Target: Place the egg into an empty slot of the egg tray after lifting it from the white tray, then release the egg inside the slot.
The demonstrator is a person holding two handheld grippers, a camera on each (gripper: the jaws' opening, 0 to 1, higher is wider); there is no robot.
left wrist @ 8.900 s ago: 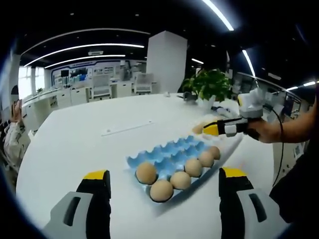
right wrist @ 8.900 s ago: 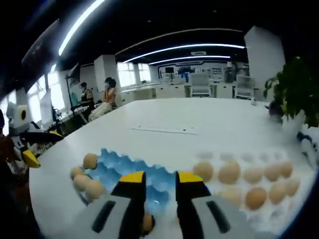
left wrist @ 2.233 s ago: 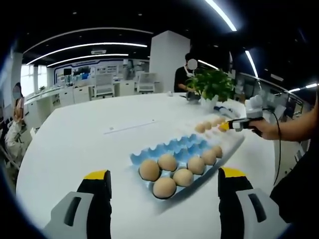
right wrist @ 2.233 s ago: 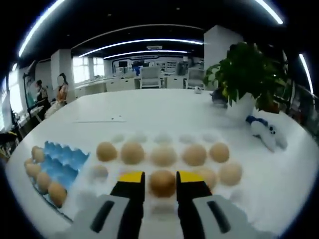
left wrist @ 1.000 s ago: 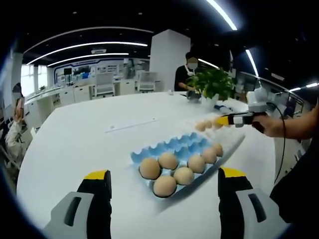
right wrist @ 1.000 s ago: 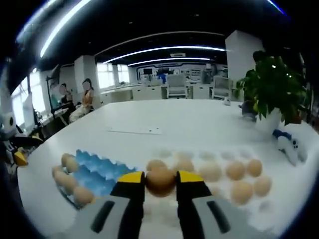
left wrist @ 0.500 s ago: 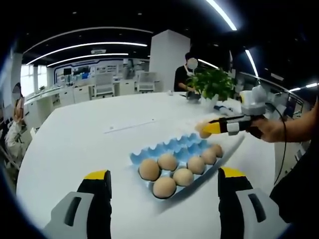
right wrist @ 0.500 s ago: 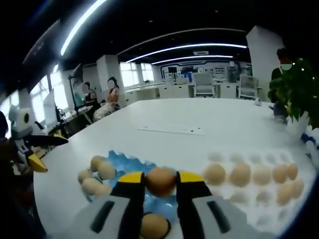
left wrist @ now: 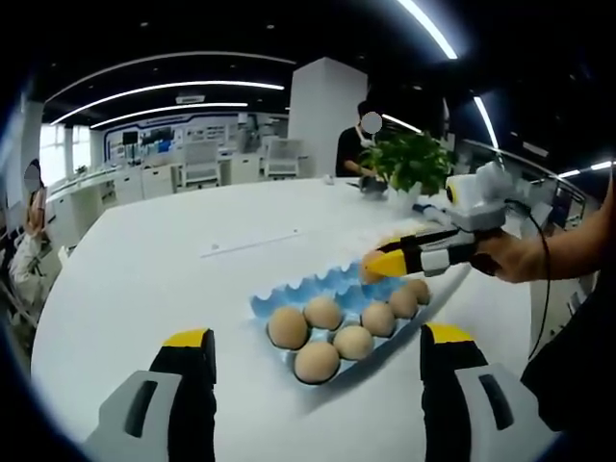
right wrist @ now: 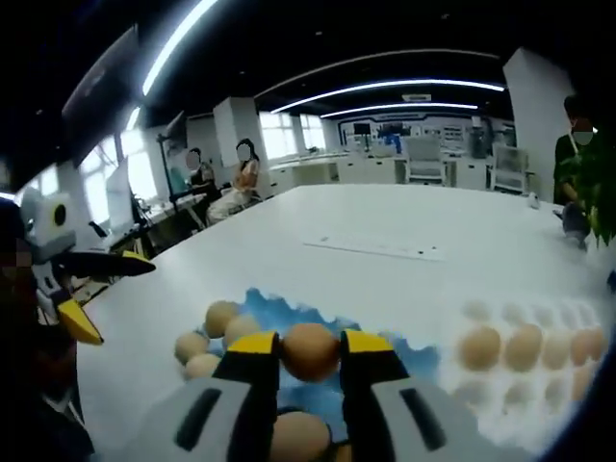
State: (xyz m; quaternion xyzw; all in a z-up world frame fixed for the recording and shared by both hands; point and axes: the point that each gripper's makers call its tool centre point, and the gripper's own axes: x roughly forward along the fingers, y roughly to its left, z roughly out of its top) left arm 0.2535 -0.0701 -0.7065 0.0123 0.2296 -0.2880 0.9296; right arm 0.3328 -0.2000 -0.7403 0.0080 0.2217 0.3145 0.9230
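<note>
Left gripper (left wrist: pixel 316 351) stands wide and idle near the blue egg tray (left wrist: pixel 289 298); right gripper (right wrist: pixel 310 345) is clamped on an egg (right wrist: pixel 310 350) above it.

Going left to right in the left gripper view, six eggs fill the tray's near slots, and the right gripper comes in carrying the egg over the empty back cells. Beyond it, the white tray (right wrist: pixel 539 371) keeps its remaining eggs. An egg is light, smooth-shelled and brittle, so the squeeze probably wants to stay gentle, pads across its widest part, with the release low in the cell.
</note>
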